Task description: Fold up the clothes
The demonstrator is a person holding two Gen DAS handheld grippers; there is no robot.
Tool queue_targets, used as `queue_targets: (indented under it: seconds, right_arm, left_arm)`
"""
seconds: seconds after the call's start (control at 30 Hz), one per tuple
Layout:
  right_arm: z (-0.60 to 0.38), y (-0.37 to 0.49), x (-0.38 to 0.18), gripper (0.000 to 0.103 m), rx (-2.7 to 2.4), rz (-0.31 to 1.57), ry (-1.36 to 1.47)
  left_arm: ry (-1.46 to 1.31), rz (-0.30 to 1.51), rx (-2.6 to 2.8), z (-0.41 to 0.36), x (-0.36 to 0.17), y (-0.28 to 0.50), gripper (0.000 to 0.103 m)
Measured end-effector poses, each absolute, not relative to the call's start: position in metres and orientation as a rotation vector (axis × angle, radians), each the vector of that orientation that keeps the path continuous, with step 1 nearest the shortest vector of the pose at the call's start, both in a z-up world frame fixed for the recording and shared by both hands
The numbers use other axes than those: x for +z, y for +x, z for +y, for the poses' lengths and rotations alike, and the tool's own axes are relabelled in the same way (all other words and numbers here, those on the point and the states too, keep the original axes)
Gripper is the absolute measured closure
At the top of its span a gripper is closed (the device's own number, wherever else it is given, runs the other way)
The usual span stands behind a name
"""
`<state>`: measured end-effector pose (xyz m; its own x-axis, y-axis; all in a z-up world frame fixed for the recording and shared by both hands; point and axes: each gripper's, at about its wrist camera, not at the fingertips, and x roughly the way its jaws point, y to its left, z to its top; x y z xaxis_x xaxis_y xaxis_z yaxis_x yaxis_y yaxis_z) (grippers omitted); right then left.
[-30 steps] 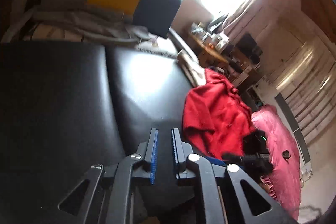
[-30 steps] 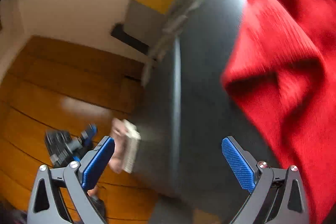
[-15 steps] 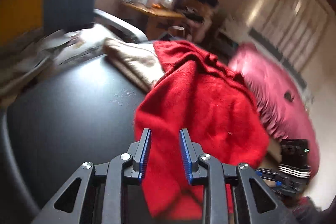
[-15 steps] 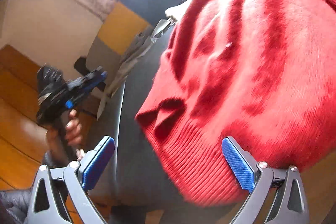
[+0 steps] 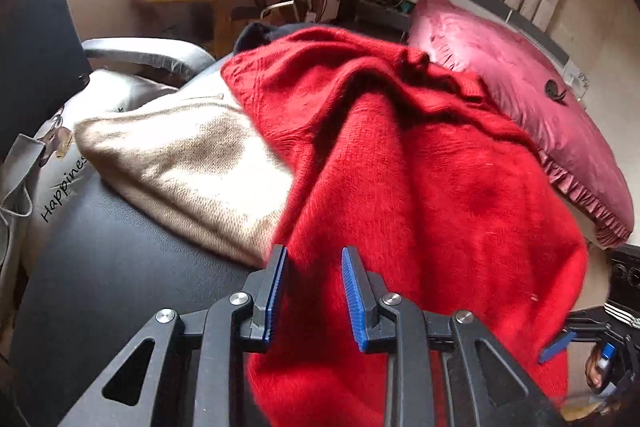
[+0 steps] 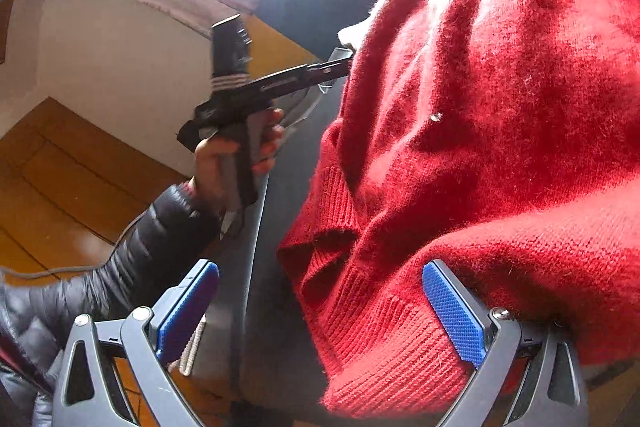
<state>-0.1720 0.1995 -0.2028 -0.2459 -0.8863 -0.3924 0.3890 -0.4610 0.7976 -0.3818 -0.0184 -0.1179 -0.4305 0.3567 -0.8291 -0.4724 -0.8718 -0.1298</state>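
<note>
Black seat's red sweater now beneath left gripper.

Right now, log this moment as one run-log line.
step: reach for red sweater | left gripper: open above its edge | right gripper: open at hem | beige sweater: partly under red

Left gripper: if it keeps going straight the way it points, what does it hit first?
Most likely the red sweater: the left gripper has its open fingers over the sweater's near edge, with nothing between them. Depth is unclear; the beige sweater lies just off to the side.
</note>
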Motion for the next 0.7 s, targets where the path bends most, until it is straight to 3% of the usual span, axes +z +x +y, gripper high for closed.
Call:
queue_targets:
  seconds: [0.2, 0.27, 0.3, 0.33, 0.47, 0.63, 0.7]
  right_arm:
    - [0.199, -0.163, -0.202, 0.000, -1.849, -0.711, 1.067]
    - [0.193, -0.159, -0.202, 0.000, -1.851, -0.717, 1.064]
    - [0.193, -0.159, -0.201, 0.000, -1.856, -0.717, 1.063]
    - [0.192, -0.159, -0.200, 0.000, -1.863, -0.717, 1.063]
    - [0.203, -0.163, -0.195, 0.000, -1.884, -0.737, 1.081]
    - [0.202, -0.160, -0.192, 0.000, -1.934, -0.740, 1.120]
    - [0.193, -0.156, -0.191, 0.000, -1.940, -0.719, 1.142]
  left_arm:
    - [-1.364, 0.149, 2.286, -0.013, -0.132, -0.390, 0.076]
    - [-1.397, 0.086, 2.294, -0.013, -0.134, -0.390, 0.083]
    - [-1.399, 0.057, 2.312, -0.013, -0.132, -0.387, 0.097]
    - [-1.399, 0.027, 2.330, -0.012, -0.130, -0.384, 0.100]
    - [-1.244, -0.158, 2.322, -0.012, -0.098, -0.346, 0.101]
    - [-1.037, -0.567, 2.333, -0.052, -0.049, -0.272, 0.101]
    - [-0.999, -0.639, 2.335, -0.062, -0.043, -0.236, 0.101]
